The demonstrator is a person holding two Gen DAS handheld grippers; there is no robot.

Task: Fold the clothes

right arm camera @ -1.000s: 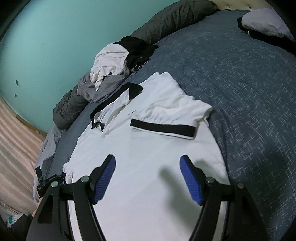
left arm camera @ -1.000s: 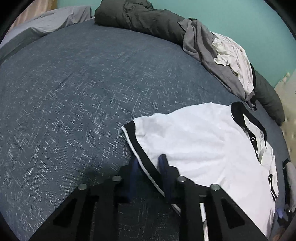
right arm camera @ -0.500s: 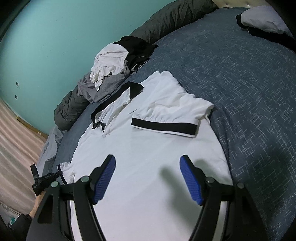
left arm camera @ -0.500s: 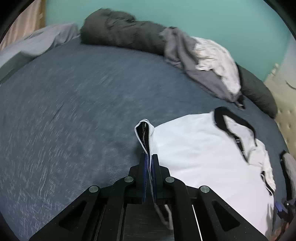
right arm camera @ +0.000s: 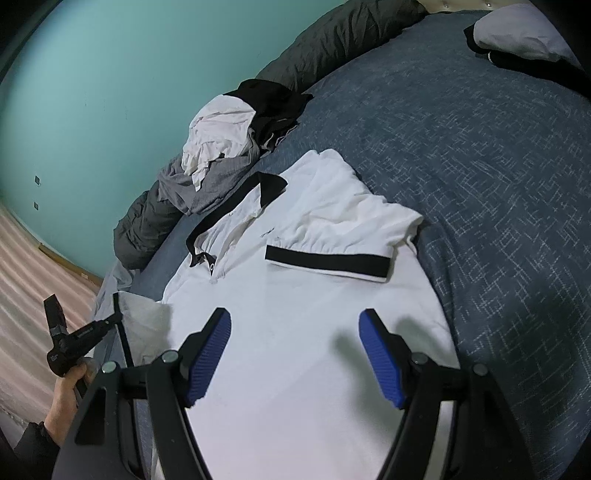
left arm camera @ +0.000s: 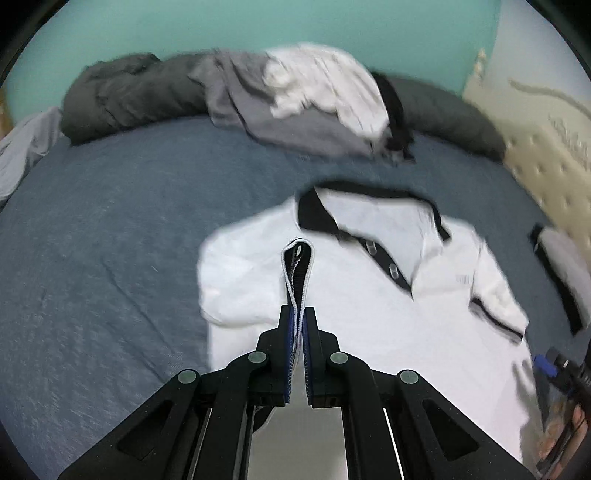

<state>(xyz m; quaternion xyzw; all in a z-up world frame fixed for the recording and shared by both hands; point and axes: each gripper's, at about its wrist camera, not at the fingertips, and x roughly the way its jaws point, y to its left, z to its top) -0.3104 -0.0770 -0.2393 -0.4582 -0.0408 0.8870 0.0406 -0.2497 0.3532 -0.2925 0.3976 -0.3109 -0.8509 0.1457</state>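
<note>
Polo shirt (right arm camera: 303,332), white with black trim, spread face up on blue bedspread (right arm camera: 498,184), collar toward the teal wall. Bedspread otherwise bare around it, edged along the wall by a dark grey rolled duvet (left arm camera: 122,96). Heap of unfolded clothes (right arm camera: 221,147) — grey, white, black — lying on that duvet just beyond the collar, waiting its turn. Second small garment or pillow (right arm camera: 524,33) at the far corner, too distant to identify.

On the shirt: one sleeve (right arm camera: 332,243) already laid inward across the chest, black cuff band flat and crosswise. Opposite sleeve cuff (left arm camera: 297,273) lifted off the bed, raised over the shirt body, partway through the matching fold.

Left gripper (left arm camera: 297,321) clenched tight on that cuff, black band and white piping pinched between the pads, fabric standing up out of the grip. Right gripper (right arm camera: 295,354) released, blue pads wide apart, hovering above the lower front of the shirt, holding nothing.

Judged progress: early. First sleeve done, second in hand; body folds apparently not begun, and whole heap untouched.
</note>
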